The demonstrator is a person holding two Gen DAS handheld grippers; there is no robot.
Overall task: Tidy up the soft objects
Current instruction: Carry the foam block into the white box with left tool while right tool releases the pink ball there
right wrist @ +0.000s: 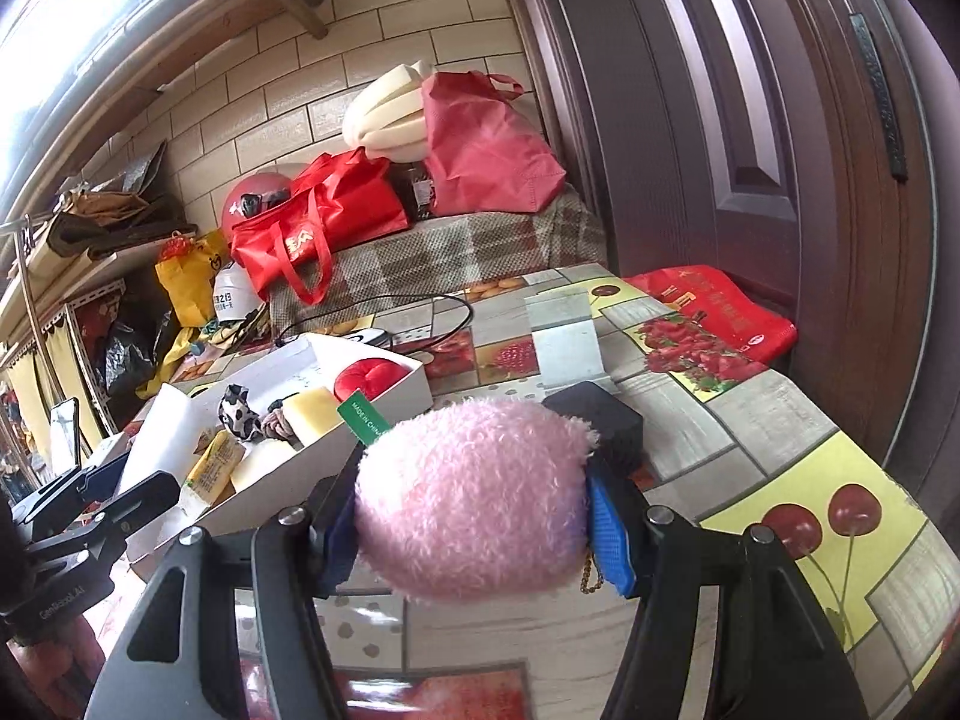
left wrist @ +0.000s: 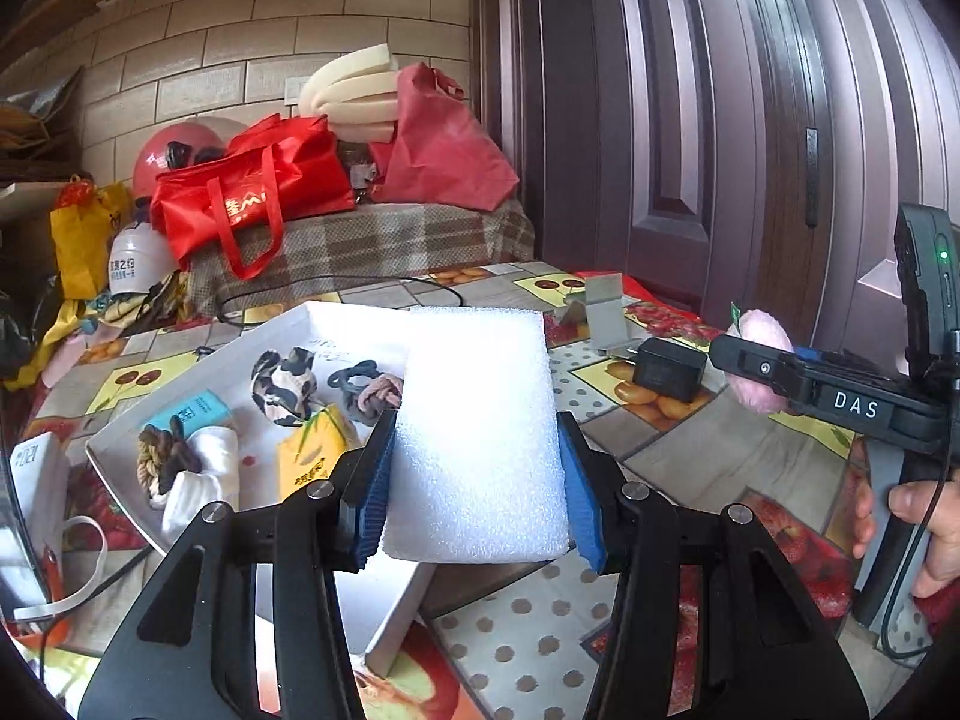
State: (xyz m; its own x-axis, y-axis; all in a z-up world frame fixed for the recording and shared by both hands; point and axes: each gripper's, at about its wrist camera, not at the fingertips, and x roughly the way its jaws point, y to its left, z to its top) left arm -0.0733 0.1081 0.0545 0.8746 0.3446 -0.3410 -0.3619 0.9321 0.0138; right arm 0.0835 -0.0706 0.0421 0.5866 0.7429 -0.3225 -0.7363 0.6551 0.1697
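Fruit-patterned cloth (right wrist: 780, 420) covers the table, its near right stretch bare out to the edge, as the left gripper (left wrist: 477, 474) pinches a white foam block (left wrist: 477, 432) above the near corner of a white tray (left wrist: 180, 378) and the right gripper (right wrist: 474, 516) squeezes a pink plush ball (right wrist: 474, 492) beside a black adapter (right wrist: 600, 420). Inside the tray lie hair ties, socks and tissue packs; beyond, red bags (left wrist: 252, 192) crowd a plaid-covered bench under a tiled wall, a dark door (left wrist: 690, 120) to the right.

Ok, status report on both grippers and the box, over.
Left gripper shut on white foam block. Right gripper shut on pink plush. White box already crowded; black adapter beside it.
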